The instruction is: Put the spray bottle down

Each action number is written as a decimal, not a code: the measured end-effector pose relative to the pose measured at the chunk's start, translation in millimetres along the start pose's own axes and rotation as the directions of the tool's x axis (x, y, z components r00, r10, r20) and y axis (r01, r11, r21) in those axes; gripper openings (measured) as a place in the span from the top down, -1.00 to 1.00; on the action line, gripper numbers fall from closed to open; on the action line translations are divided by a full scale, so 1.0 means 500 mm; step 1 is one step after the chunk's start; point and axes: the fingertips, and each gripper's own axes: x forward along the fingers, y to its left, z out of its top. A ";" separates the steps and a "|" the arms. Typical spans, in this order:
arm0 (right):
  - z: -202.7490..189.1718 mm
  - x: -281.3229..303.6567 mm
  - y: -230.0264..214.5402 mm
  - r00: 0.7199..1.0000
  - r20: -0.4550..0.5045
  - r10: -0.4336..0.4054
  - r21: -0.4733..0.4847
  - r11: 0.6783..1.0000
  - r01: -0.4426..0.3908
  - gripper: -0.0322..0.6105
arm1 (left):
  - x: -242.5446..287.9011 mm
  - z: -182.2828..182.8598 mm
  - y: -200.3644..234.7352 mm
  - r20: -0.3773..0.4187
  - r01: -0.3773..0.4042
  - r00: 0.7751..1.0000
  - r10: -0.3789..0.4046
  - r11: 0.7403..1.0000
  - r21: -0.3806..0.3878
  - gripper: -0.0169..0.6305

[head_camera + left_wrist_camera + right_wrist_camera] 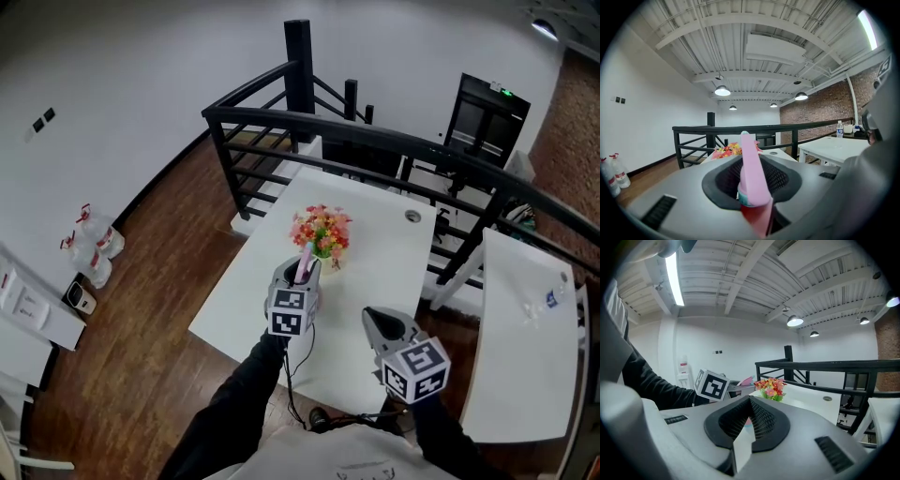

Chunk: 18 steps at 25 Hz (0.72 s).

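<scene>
A pink spray bottle (307, 259) sits between the jaws of my left gripper (303, 272), which is shut on it above the white table (384, 272). In the left gripper view the bottle's pink top (752, 171) stands up between the black pads, with a teal band and red part below. Just beyond it is a small bunch of red and yellow flowers (322, 231). My right gripper (375, 323) hovers over the table's near right part with its jaws together and nothing in them. From the right gripper view the pink bottle (746, 380) shows beside the left gripper's marker cube (712, 385).
A black metal railing (375, 141) runs behind the table. A second white table (520, 337) stands to the right. Plastic bottles (94, 246) rest on the wooden floor by the left wall. A round cable hole (412, 217) is at the table's far side.
</scene>
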 end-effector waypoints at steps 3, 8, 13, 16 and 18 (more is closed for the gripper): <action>-0.012 0.012 -0.007 1.000 -0.015 0.002 0.003 1.000 -0.002 0.95 | 0.027 -0.014 0.011 0.007 -0.015 1.000 0.015 1.000 -0.014 0.56; -0.018 0.019 -0.031 1.000 -0.028 -0.012 -0.004 1.000 0.012 0.95 | 0.063 -0.047 0.024 -0.004 -0.052 0.999 0.052 0.998 -0.021 0.56; -0.032 0.024 -0.060 0.999 -0.039 -0.026 -0.001 1.000 0.026 0.95 | 0.090 -0.071 0.022 0.004 -0.072 0.997 0.072 0.997 -0.012 0.56; -0.031 0.027 -0.066 0.999 -0.042 -0.030 0.002 1.000 0.031 0.95 | 0.095 -0.059 0.019 0.018 -0.071 0.997 0.071 0.997 0.005 0.56; -0.033 0.032 -0.070 0.999 -0.043 -0.031 0.005 1.000 0.031 0.95 | 0.099 -0.059 0.021 0.023 -0.074 0.997 0.074 0.997 0.007 0.56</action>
